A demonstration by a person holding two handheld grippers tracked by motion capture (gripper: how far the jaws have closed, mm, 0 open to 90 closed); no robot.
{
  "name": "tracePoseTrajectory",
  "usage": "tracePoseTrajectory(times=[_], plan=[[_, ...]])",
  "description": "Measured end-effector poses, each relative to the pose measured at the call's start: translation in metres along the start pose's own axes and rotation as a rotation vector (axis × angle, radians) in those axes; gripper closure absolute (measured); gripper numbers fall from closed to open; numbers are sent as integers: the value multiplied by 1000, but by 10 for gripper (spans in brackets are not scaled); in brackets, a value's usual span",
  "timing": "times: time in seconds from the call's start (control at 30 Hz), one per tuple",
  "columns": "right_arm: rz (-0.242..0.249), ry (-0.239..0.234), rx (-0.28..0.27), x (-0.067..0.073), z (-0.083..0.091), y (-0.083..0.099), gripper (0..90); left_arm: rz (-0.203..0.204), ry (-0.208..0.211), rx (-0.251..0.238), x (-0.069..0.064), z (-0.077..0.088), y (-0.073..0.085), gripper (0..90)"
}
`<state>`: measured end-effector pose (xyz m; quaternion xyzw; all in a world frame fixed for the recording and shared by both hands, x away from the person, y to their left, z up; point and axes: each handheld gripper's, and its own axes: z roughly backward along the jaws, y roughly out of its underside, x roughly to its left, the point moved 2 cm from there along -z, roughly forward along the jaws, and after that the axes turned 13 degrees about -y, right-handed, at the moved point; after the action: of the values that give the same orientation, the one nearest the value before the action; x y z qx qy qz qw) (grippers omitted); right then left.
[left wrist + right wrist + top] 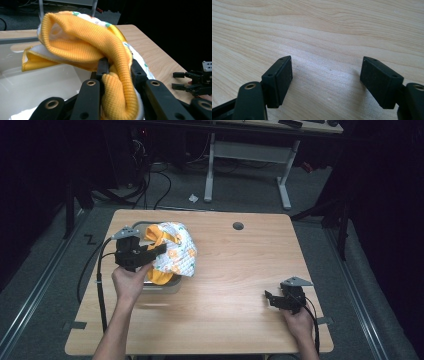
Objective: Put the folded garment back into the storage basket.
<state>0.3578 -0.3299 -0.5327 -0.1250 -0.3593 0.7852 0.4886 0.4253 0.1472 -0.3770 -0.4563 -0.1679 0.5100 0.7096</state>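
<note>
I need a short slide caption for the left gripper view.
Left gripper shut on an orange knitted garment, held over a white basin.

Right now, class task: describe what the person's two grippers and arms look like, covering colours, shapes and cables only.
Both tools are black. The left gripper and the right gripper each carry a grey three-cornered plate on top and trail a black cable. Each has two flat rectangular black jaws on linkage arms with brass-coloured pivot rings, seen in the gripper views. The forearms are bare; no sleeves show.
</note>
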Motion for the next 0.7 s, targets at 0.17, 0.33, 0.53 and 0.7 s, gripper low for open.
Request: tracePoseTrajectory(times=[0.17, 0.33, 0.53, 0.7], plan=[[0, 0, 0, 0, 0, 0, 263, -5, -16, 9, 7, 0, 1, 745], [0, 0, 0, 0, 0, 0, 263, -5, -21, 11, 14, 1, 1, 745], [-1, 0, 0, 0, 0, 0, 263, 6, -28, 34, 25, -3, 2, 744], [-1, 0, 0, 0, 0, 0, 263, -1, -33, 39, 29, -8, 3, 744]])
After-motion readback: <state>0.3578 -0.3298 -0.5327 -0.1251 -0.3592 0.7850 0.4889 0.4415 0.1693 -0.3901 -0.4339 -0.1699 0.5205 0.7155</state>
